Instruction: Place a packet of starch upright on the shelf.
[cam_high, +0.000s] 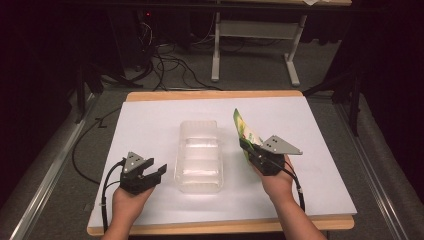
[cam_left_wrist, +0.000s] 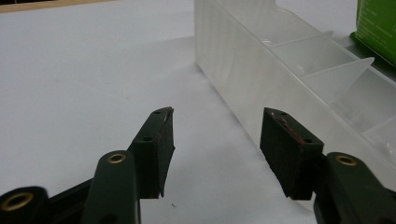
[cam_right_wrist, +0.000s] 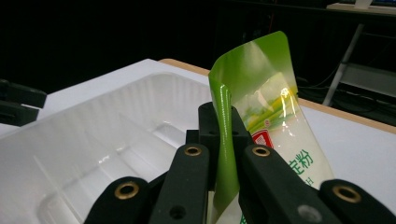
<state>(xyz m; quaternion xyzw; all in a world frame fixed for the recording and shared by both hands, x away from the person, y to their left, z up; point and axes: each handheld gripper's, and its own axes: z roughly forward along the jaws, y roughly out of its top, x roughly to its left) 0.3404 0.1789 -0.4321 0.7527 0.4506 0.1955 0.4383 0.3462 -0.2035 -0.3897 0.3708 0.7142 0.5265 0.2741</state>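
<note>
Green packet (cam_right_wrist: 254, 112) pinched upright in right claw (cam_right_wrist: 224, 154); left claw (cam_left_wrist: 217, 140) wide.

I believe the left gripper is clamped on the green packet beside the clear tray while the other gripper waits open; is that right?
Not quite: the sides are swapped. The right gripper is clamped on the green packet beside the clear tray, as the right gripper view shows. The left gripper is the one that waits open, its jaws apart with nothing between them.
</note>
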